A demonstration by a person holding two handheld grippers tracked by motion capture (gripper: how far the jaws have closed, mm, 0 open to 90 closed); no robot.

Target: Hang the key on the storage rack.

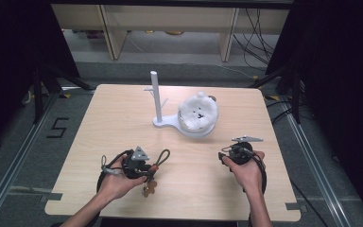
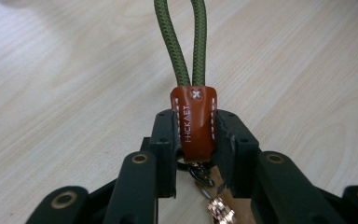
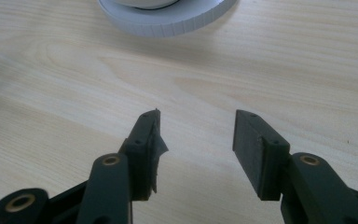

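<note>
A: What has the left claw (image 2: pixel 193 140) got?

B: A keyring strap. Its jaws are pressed on either side of the brown leather tab (image 2: pixel 193 122), the one with white stitching and small lettering on it. The grip is tight, no gap at either side.

A: And the green part?

B: That is the cord loop (image 2: pixel 186 44). It comes out of the top of the tab and runs away from the claw, out over the counter (image 2: pixel 65 84). Below the tab, between the jaws, hangs a metal clip (image 2: pixel 200 175) with something coppery under it, too blurred for me to name.

A: Where is all that on the counter?

B: Near the front edge, on the left side, in the person's left hand (image 1: pixel 118 182). From above, the loop sticks out to the right of the claw.

A: And the right claw (image 3: pixel 196 135)?

B: Jaws apart with only bare wood between them, gripping nothing. The right hand (image 1: pixel 246 171) holds it at the front right, well apart from the left one.

A: What is further back?

B: A white stand (image 1: pixel 157 97) with an upright post, and a fluffy white toy (image 1: pixel 197 112) sitting on its round base. The right claw points toward that base.
</note>
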